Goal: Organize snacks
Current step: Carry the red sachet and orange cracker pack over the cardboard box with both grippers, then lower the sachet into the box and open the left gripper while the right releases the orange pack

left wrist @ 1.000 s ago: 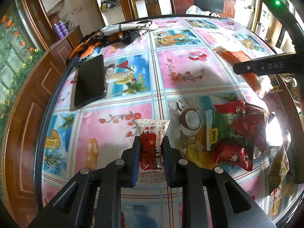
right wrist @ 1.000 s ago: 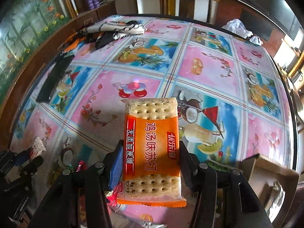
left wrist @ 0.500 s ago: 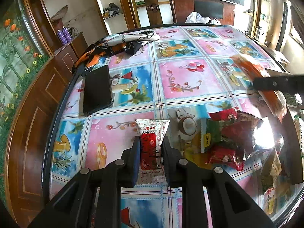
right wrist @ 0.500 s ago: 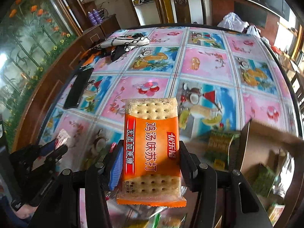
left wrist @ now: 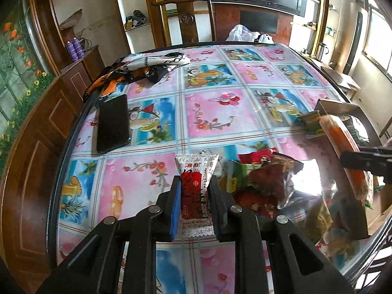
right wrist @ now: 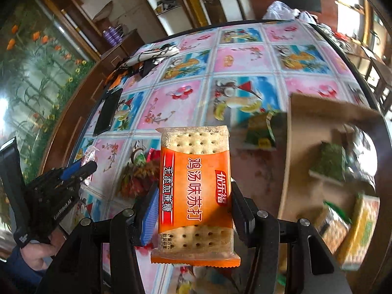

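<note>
While the fruit-patterned tabletop (left wrist: pixel 210 112) spreads below, the cardboard box (right wrist: pixel 316 112) stands at its right edge. Left of the box, the right hand-held gripper (right wrist: pixel 193 210) clamps an orange cracker pack (right wrist: pixel 196 191); farther left, past the loose snack pile (left wrist: pixel 264 181), the left hand-held gripper (left wrist: pixel 194 201) pinches a small red-and-white sachet (left wrist: pixel 194 183).

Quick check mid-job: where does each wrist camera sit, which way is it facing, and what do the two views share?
Left wrist: on the left gripper, angled down across the table; its fingers pinch a small white-and-red packet.
Right wrist: on the right gripper, facing the same table, cardboard box to the right; it clamps an orange cracker pack; a hand shows lower left.
Shared: black phone, snack pile, each other's gripper.
</note>
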The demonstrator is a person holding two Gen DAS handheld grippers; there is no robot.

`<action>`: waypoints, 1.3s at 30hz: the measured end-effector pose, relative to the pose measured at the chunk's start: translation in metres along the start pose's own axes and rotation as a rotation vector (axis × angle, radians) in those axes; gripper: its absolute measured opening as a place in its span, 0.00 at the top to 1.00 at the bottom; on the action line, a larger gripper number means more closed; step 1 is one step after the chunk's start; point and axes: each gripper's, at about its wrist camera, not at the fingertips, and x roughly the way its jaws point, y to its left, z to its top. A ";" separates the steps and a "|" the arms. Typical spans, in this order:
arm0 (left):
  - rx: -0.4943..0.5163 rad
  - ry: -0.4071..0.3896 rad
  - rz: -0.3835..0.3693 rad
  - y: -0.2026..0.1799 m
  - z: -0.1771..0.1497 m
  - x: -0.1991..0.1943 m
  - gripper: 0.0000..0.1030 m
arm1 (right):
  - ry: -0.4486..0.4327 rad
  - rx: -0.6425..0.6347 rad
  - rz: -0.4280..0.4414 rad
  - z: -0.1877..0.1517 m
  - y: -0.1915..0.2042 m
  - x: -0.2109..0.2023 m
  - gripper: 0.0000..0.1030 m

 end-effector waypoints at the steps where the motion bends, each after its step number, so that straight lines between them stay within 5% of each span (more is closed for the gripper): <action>1: 0.002 -0.003 -0.008 -0.002 0.000 -0.002 0.80 | -0.003 0.010 -0.003 -0.004 -0.003 -0.003 0.44; 15: 0.048 -0.021 -0.152 -0.053 0.019 -0.017 0.80 | -0.081 0.171 -0.056 -0.040 -0.064 -0.055 0.44; 39: 0.329 -0.010 -0.382 -0.221 0.027 -0.023 0.80 | -0.131 0.350 -0.146 -0.092 -0.156 -0.116 0.44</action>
